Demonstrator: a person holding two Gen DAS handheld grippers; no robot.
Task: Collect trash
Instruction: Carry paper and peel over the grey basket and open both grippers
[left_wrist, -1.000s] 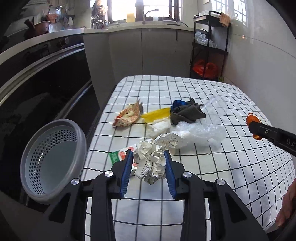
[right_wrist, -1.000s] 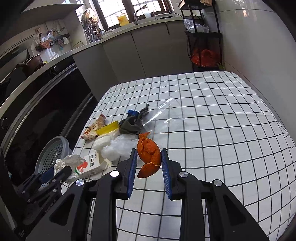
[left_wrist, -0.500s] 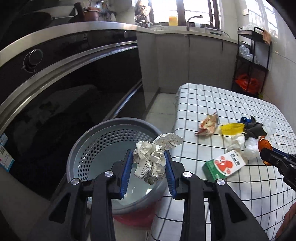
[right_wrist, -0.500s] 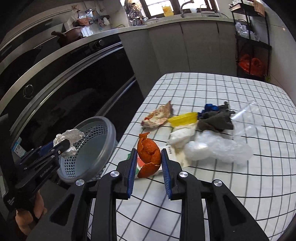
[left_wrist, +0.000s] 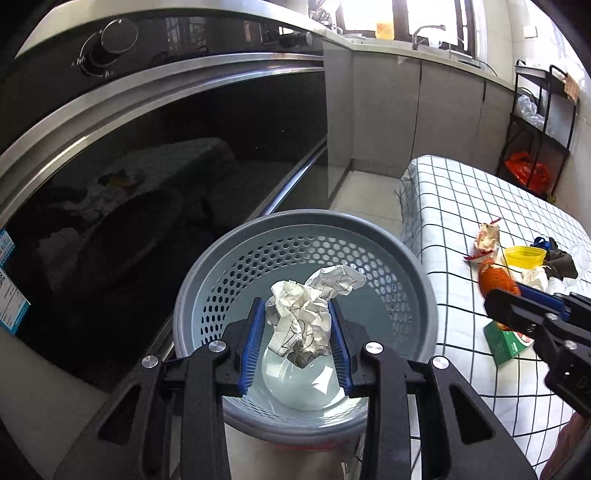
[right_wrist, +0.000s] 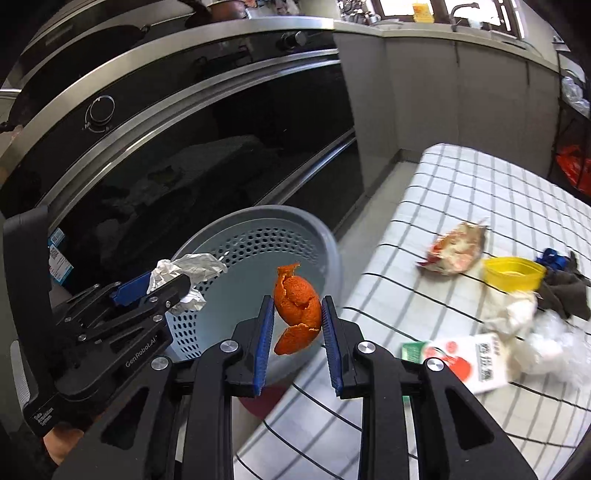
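My left gripper (left_wrist: 297, 317) is shut on a crumpled white paper ball (left_wrist: 306, 310) and hangs right over the open mouth of the grey perforated waste basket (left_wrist: 236, 251). My right gripper (right_wrist: 297, 317) is shut on a piece of orange peel (right_wrist: 297, 306) and hovers at the basket's near rim (right_wrist: 325, 240), beside the table edge. In the right wrist view the left gripper (right_wrist: 173, 284) with its paper (right_wrist: 188, 266) shows at the left; in the left wrist view the right gripper (left_wrist: 506, 295) with the peel (left_wrist: 495, 280) shows at the right.
On the checked tablecloth (right_wrist: 461, 184) lie a milk carton (right_wrist: 469, 358), a snack wrapper (right_wrist: 458, 247), a yellow cup (right_wrist: 513, 273), white tissue (right_wrist: 513, 314), dark cloth (right_wrist: 565, 288) and clear plastic (right_wrist: 557, 336). A dark oven front (left_wrist: 147, 166) stands just behind the basket. A hand (right_wrist: 62, 443) grips the left tool.
Both grippers swung left off the table toward the basket, keeping hold of the paper and the peel. The left one now hangs over the basket's mouth; the right has reached its rim.
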